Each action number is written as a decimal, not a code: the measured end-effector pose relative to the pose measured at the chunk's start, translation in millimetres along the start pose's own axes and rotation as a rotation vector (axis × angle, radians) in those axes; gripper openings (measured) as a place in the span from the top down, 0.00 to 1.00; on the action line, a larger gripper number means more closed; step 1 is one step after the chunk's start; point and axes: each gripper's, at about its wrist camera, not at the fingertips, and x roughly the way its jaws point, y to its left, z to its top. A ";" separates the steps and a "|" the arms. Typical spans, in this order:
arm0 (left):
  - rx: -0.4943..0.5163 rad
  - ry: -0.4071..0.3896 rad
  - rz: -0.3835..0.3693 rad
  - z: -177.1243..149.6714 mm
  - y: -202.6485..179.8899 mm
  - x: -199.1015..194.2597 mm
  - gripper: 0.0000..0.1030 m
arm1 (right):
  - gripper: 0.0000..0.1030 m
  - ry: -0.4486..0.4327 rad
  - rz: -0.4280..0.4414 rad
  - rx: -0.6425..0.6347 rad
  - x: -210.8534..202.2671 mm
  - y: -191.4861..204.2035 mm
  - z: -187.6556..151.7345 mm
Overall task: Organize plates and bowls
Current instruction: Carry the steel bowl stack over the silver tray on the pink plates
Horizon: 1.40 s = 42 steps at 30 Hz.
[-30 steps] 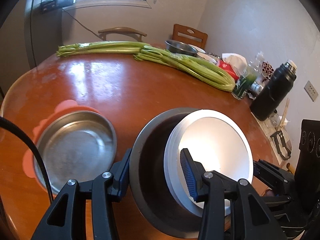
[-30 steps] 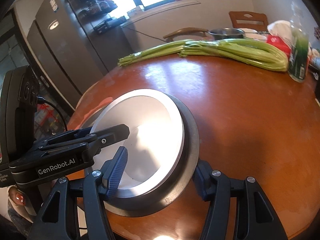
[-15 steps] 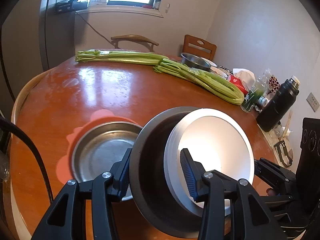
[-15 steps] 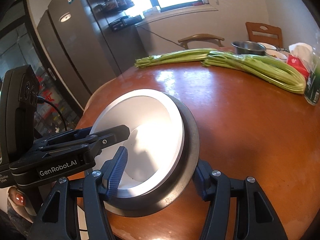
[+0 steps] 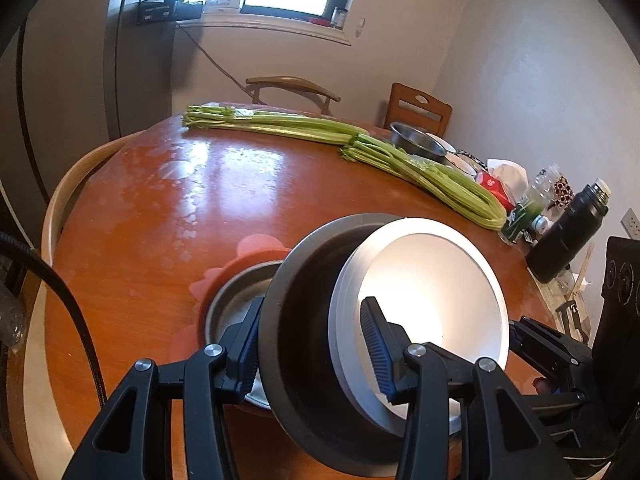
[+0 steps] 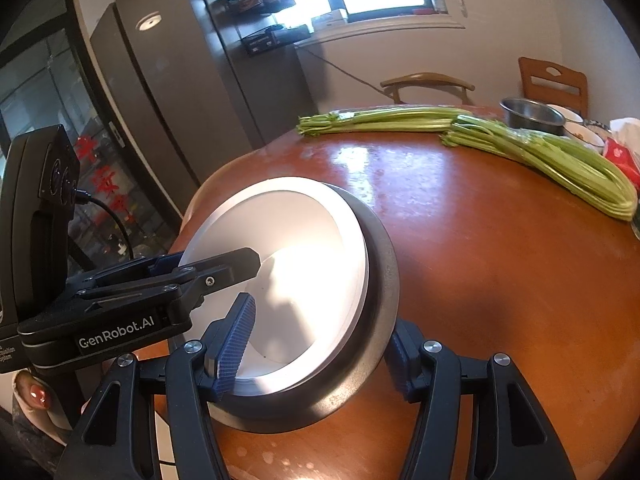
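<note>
Both grippers carry a tilted stack above the tabletop point(image 5: 240, 200): white plates point(image 5: 432, 300) nested in a dark metal bowl point(image 5: 304, 320). The left gripper point(image 5: 312, 344) has its jaws clamped across the stack's rim, as does the right gripper point(image 6: 320, 340) opposite.

Steel plate point(image 5: 234, 296) mostly hidden behind the dark bowl point(image 5: 304, 320); pink mat point(image 5: 256, 246) under it shows only at edges. Left gripper point(image 5: 312, 344) and right gripper point(image 6: 320, 344) bodies cut by bottom edge. Small items point(image 5: 548, 188) at counter's far right too small to identify.

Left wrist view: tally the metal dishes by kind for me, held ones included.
Deep metal bowls: 2, the held grey bowl and the far steel bowl
Shallow steel plates: 1, the steel plate on the pink mat
Total: 3
</note>
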 end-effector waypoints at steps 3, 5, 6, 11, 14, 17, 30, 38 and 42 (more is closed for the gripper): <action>-0.001 -0.010 0.020 4.5 8.4 -2.3 0.55 | 0.40 0.007 0.012 -0.011 7.5 5.0 6.4; -0.005 -0.014 0.029 7.4 13.7 -2.8 0.55 | 0.40 0.006 0.018 -0.030 12.3 10.6 10.7; -0.009 -0.017 0.033 9.0 17.6 -3.1 0.55 | 0.40 0.004 0.020 -0.037 14.1 11.7 11.7; -0.032 -0.013 0.044 13.5 32.9 1.2 0.55 | 0.40 0.017 0.038 -0.051 28.7 15.5 18.4; -0.045 -0.004 0.047 13.9 38.7 7.5 0.55 | 0.40 0.032 0.048 -0.047 37.5 14.7 21.5; -0.054 0.003 0.053 12.6 44.0 12.4 0.55 | 0.39 0.043 0.055 -0.046 44.6 14.8 22.9; -0.077 0.041 0.064 7.9 55.2 34.5 0.55 | 0.39 0.079 0.071 -0.031 63.1 14.2 18.1; -0.080 0.062 0.066 4.4 58.4 44.9 0.55 | 0.39 0.100 0.068 -0.019 71.9 11.7 14.3; -0.080 0.061 0.066 3.9 58.6 45.9 0.55 | 0.39 0.101 0.068 -0.018 72.7 13.0 13.8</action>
